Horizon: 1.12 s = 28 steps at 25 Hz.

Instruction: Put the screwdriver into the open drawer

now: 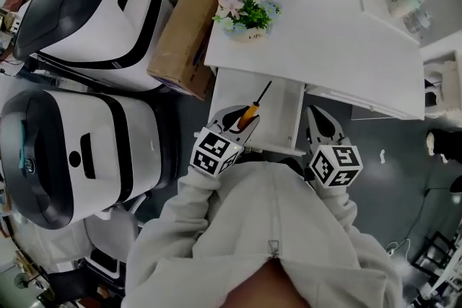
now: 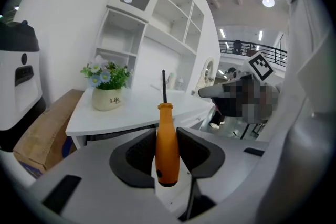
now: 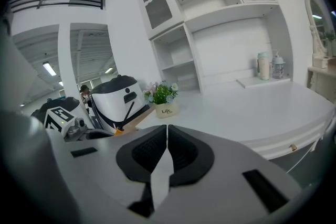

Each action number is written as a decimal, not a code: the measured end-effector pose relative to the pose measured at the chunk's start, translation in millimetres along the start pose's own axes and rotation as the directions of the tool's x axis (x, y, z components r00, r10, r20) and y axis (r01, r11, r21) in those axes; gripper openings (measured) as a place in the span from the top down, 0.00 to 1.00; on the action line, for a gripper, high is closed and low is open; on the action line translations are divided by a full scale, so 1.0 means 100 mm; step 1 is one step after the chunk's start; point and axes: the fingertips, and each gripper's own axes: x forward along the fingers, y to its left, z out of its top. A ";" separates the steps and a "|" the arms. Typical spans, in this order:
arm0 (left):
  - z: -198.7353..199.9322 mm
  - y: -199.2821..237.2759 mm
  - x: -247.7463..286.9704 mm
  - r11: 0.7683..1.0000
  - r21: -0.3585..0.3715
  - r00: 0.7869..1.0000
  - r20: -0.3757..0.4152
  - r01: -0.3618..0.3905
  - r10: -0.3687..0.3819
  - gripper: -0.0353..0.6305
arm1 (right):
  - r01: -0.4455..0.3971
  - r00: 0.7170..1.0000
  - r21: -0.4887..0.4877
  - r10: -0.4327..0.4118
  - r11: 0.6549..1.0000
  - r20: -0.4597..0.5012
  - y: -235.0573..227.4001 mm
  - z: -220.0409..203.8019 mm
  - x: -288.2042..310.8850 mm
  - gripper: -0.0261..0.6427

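Note:
An orange-handled screwdriver [image 1: 250, 112] with a dark shaft is clamped in my left gripper [image 1: 241, 120], pads pressing on the handle [image 2: 167, 144]. In the head view it hangs over the near end of the open white drawer [image 1: 280, 119] under the desk, its shaft pointing away from me. In the left gripper view the shaft points up toward the desk top [image 2: 136, 107]. My right gripper [image 1: 320, 120] hovers just right of the drawer, jaws shut [image 3: 166, 145] with nothing between them. From its view the screwdriver [image 3: 124, 115] shows at the left.
A white desk [image 1: 332, 47] with shelves carries a small flower pot [image 1: 249, 16] and bottles [image 1: 406, 5] at the back right. A cardboard box [image 1: 184, 32] leans left of the desk. Two large white-and-black machines [image 1: 86, 3] [image 1: 65, 155] stand on the left.

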 end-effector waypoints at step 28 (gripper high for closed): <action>-1.73 -0.15 1.37 0.940 -0.199 0.610 -0.719 0.278 -0.333 0.75 | 0.088 0.993 0.135 -0.075 0.987 -0.095 -0.53 -0.39 -0.35 0.91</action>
